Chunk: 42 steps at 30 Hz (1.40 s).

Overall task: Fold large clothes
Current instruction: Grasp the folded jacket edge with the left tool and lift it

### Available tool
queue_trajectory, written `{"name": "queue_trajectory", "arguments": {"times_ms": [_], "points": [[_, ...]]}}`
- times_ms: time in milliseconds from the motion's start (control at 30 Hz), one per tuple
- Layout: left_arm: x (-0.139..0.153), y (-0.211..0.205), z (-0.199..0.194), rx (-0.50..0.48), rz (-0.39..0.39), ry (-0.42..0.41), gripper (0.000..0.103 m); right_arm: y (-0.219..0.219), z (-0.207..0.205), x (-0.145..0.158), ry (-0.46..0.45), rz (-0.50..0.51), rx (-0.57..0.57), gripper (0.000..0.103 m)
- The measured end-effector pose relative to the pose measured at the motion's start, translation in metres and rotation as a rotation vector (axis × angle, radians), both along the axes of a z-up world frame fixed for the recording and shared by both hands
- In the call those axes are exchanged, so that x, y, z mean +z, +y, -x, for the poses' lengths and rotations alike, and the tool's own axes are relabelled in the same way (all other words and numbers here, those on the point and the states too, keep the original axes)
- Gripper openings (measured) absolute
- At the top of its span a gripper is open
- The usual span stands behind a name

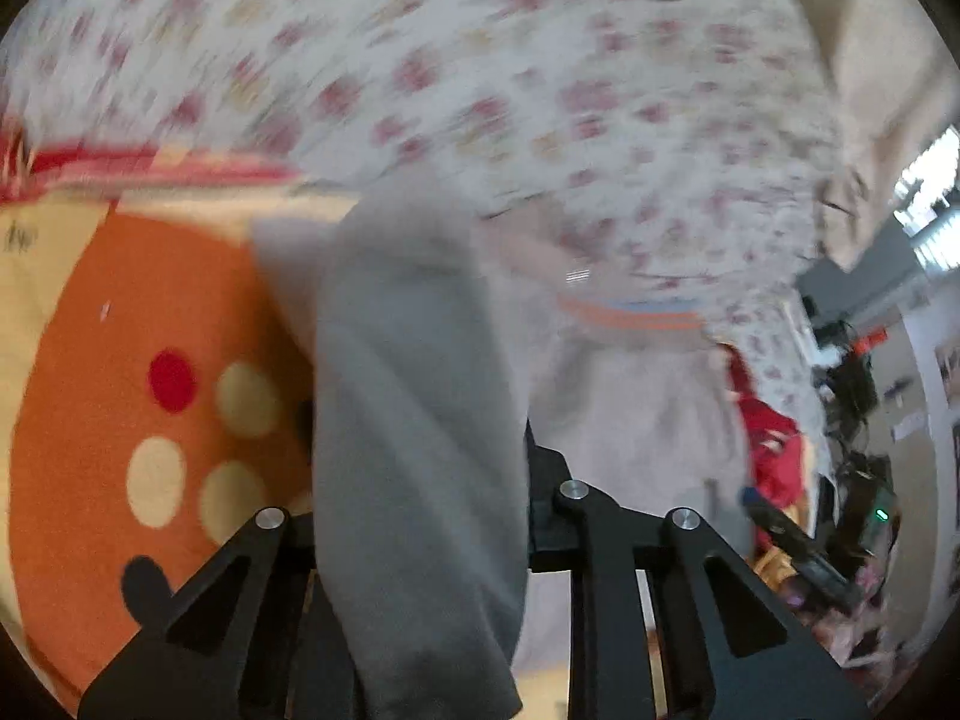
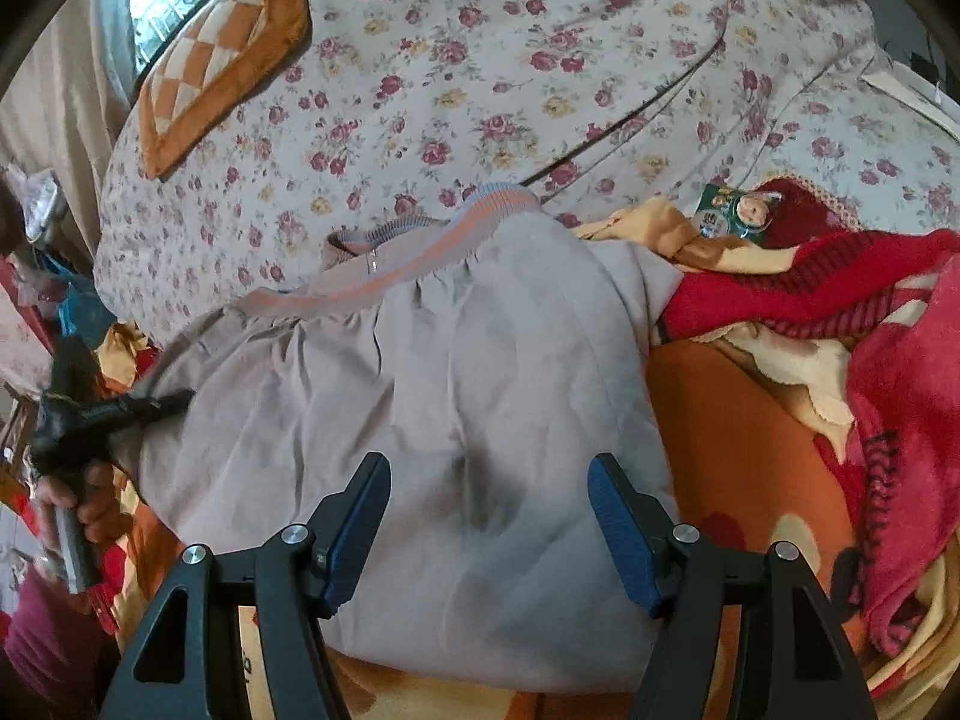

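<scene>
- A grey garment [image 2: 432, 396] with an orange-and-blue striped elastic waistband [image 2: 420, 252] was seen spread over an orange patterned blanket [image 2: 738, 438] in the right wrist view, its waistband lying toward 12 o'clock.
- The right gripper [image 2: 489, 531] was held over the near part of the garment, at 6 o'clock in its own view; its blue-padded fingers [image 2: 354, 531] were spread wide apart, with nothing between them and only grey cloth seen beyond them.
- The left gripper [image 2: 102, 408] was seen at 9 o'clock in the right wrist view, at the garment's left edge, held by a hand [image 2: 90, 498]; whether cloth was pinched could not be told from that view.
- In the blurred left wrist view, a fold of the grey garment [image 1: 414, 420] hung down between the linkages of the left gripper [image 1: 420, 540]; the fingertips were hidden by the cloth, so the grip could not be told for certain.
- A floral quilt [image 2: 480, 90] was seen beyond the garment from 10 to 2 o'clock, with an orange checked cushion [image 2: 222, 54] lying on it at 11 o'clock.
- A red knitted item [image 2: 810, 276] and a red fleece blanket [image 2: 906, 438] were piled at 3 o'clock, just beside the garment's right edge.
</scene>
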<state>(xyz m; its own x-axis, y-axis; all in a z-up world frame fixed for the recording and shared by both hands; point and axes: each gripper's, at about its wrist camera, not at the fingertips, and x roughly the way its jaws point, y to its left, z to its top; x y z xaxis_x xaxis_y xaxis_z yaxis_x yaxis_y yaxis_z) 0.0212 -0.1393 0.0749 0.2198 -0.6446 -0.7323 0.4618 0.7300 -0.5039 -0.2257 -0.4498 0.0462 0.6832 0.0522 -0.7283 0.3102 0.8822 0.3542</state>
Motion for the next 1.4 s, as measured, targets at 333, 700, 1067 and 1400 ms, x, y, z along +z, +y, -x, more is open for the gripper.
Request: {"name": "queue_trajectory", "arguments": {"times_ms": [333, 700, 1067, 1400], "points": [[0.066, -0.171, 0.100, -0.312, 0.029, -0.110, 0.012, -0.055, 0.025, 0.007, -0.100, -0.116, -0.177, 0.066], [-0.024, -0.236, 0.134, -0.407, -0.058, 0.078, 0.056, -0.103, 0.048, 0.003, -0.125, -0.201, -0.315, 0.066], [0.044, -0.148, 0.154, -0.344, -0.127, -0.221, 0.075, -0.072, 0.038, 0.004, -0.165, -0.259, -0.199, 0.070], [-0.045, -0.157, 0.179, -0.256, -0.382, -0.307, 0.077, -0.040, 0.024, 0.000, -0.175, -0.349, -0.028, 0.071]]}}
